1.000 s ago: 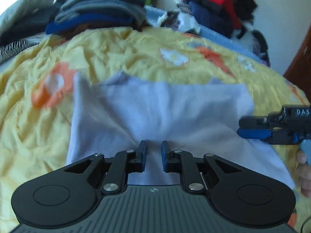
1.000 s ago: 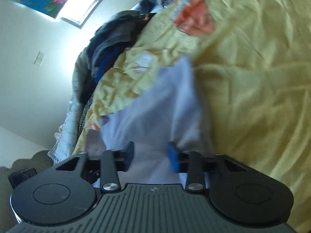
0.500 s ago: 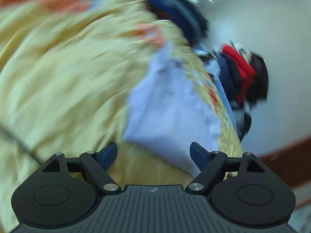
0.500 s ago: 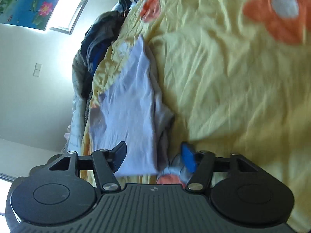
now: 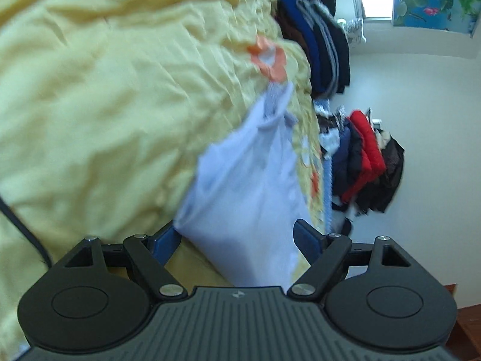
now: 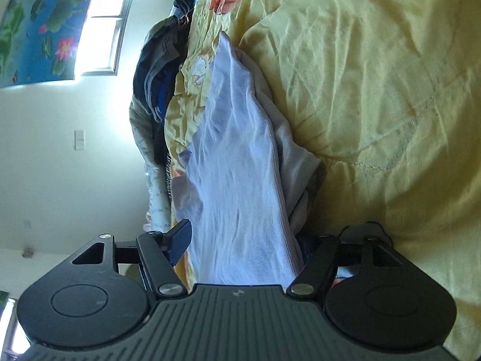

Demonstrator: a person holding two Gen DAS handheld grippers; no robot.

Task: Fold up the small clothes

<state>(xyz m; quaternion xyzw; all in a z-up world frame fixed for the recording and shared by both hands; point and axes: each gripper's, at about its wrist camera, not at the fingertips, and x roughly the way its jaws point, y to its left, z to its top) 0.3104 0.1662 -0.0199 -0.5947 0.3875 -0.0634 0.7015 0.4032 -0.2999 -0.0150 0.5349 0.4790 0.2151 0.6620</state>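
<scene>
A pale lavender garment [image 5: 249, 186] lies folded into a long, narrow strip on the yellow flowered bedspread [image 5: 105, 105]. My left gripper [image 5: 236, 237] is rolled onto its side and stands open, with the garment's near end between its blue pads but not pinched. In the right wrist view the same garment [image 6: 237, 165] runs away from me in bunched layers. My right gripper [image 6: 243, 243] is also rolled; its jaws are opening around the garment's other end. One blue pad [image 6: 180, 240] stands clear of the cloth, while the other is hidden behind the folds.
A pile of dark and blue clothes [image 5: 321, 45] and a pile with red and navy pieces [image 5: 363, 156] sit along the bed's far edge by the white wall. A black cable [image 5: 27, 234] crosses the bedspread [image 6: 375, 90]. A window [image 6: 105, 30] glows behind another pile of dark clothes [image 6: 156, 81].
Both grippers went from nearly shut to wide apart and rolled onto their sides. The garment, spread wide a second ago, now lies folded into a narrow strip.
</scene>
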